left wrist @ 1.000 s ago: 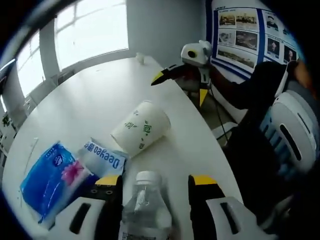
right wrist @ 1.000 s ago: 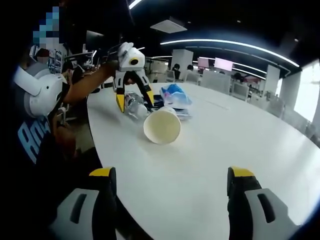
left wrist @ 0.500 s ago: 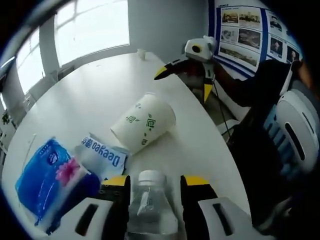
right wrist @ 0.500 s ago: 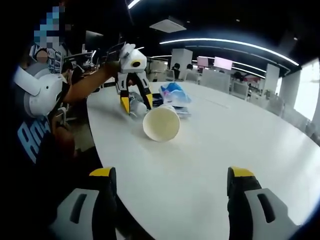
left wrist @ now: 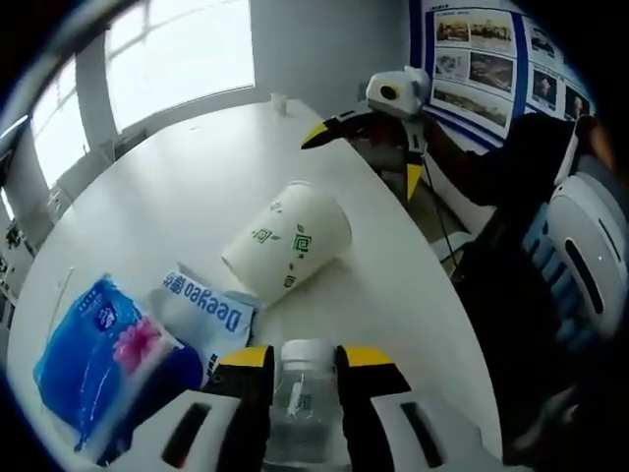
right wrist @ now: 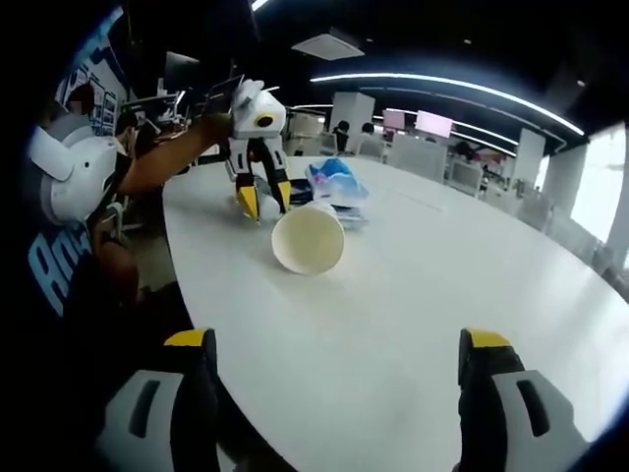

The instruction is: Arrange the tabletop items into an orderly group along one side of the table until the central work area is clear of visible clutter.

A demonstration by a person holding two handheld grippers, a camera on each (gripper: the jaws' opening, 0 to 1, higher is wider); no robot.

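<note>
My left gripper (left wrist: 303, 356) is shut on a clear plastic bottle (left wrist: 301, 397) with a white cap, low in the left gripper view. Beyond it a white paper cup (left wrist: 288, 248) with green marks lies on its side on the white table (left wrist: 187, 187). A blue tissue pack (left wrist: 103, 344) and a white-blue packet (left wrist: 208, 313) lie left of the bottle. In the right gripper view my right gripper (right wrist: 339, 344) stands open over bare table, with the cup (right wrist: 308, 235), the left gripper (right wrist: 261, 194) and the blue pack (right wrist: 336, 183) farther off. The right gripper (left wrist: 366, 147) shows at the table's far edge.
A person in dark sleeves stands at the table's edge (right wrist: 108, 197). A small white cup (left wrist: 279, 99) sits at the far end of the table by the windows. Posters (left wrist: 491, 49) hang on the wall. Office desks and chairs (right wrist: 432, 147) fill the background.
My left gripper's jaws have closed in from wide apart onto the bottle's neck. The right gripper stays open and nearly still.
</note>
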